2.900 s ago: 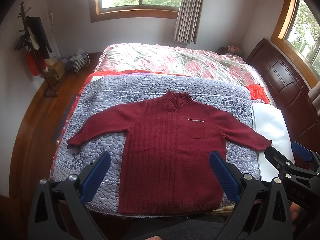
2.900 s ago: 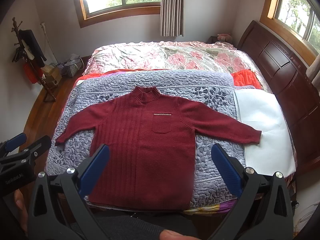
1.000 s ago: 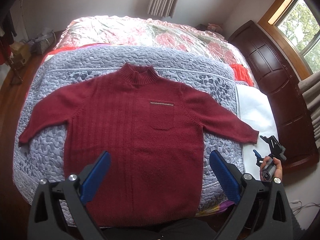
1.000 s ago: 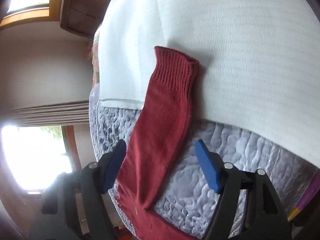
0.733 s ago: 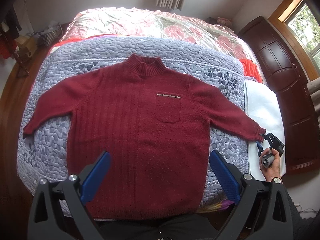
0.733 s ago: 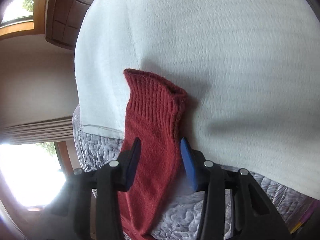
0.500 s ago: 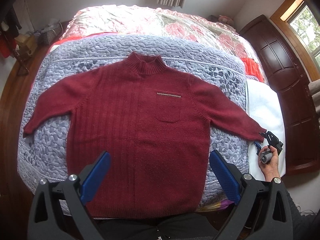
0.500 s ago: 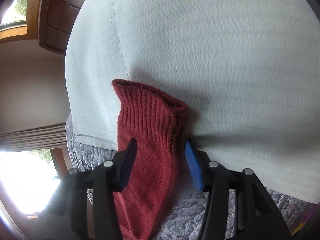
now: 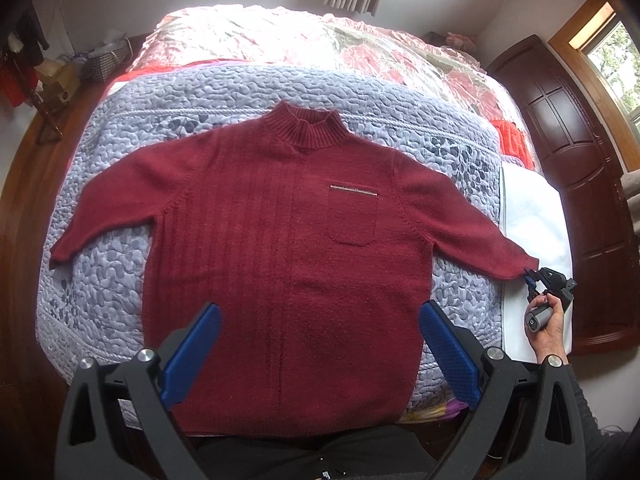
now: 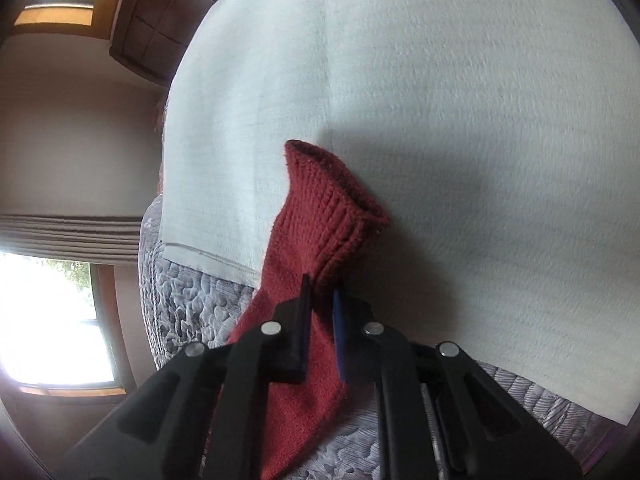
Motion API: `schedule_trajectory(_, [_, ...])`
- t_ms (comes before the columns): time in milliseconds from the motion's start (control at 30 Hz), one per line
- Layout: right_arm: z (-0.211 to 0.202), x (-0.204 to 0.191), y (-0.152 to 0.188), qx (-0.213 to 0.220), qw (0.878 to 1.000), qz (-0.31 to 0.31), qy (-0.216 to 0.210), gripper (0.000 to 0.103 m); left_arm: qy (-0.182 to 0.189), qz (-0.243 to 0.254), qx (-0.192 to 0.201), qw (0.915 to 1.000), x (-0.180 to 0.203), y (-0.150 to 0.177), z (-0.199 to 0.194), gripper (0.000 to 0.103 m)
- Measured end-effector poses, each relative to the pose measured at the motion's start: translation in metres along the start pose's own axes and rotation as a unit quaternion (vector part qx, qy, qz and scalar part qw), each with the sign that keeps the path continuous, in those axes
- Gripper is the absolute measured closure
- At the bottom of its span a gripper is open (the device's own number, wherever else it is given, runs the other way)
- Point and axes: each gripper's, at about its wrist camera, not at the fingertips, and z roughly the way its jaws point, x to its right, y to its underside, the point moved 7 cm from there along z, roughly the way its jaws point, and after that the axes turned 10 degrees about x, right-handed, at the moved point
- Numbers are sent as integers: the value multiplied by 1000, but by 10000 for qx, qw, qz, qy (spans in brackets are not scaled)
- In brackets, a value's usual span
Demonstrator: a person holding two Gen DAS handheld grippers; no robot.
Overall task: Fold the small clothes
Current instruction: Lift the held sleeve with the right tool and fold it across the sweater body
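Note:
A dark red knitted sweater [image 9: 280, 240] lies flat, front up, on a lavender quilt [image 9: 112, 184], both sleeves spread out. My left gripper [image 9: 320, 344] hovers open above the sweater's lower hem, holding nothing. My right gripper [image 9: 530, 276] is at the right sleeve's end, held by a hand [image 9: 550, 324]. In the right wrist view, my right gripper [image 10: 320, 300] is shut on the ribbed cuff [image 10: 328, 204], which stands bunched up over a white sheet [image 10: 460, 120].
The white sheet [image 9: 532, 216] covers the bed's right side next to a dark wooden cabinet [image 9: 580, 168]. A floral bedspread [image 9: 320, 48] lies beyond the quilt. A coat rack and basket [image 9: 44, 72] stand on the wooden floor at left.
My right gripper's jaws closed from wide apart onto the right sleeve's cuff, and the cuff now bunches upward. The left gripper stayed open above the hem.

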Motion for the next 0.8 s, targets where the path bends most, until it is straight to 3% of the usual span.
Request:
schedule_trajectory(200, [-41, -63, 11, 219, 9938, -1060, -237, 95, 67, -139, 184, 9997, -15, 0, -8, 4])
schedule_trajectory(500, [-100, -164, 53, 520, 9635, -2557, -600, 95, 156, -420, 468, 9979, -49, 3, -22, 4])
schedule_trajectory(633, [-120, -207, 92, 551, 9383, -3337, -722, 95, 199, -615, 574, 9963, -66, 6, -27, 4])
schedule_trajectory(800, [-133, -257, 158, 603, 8920, -4407, -810, 95, 229, -853, 683, 9937, -89, 9, -32, 4])
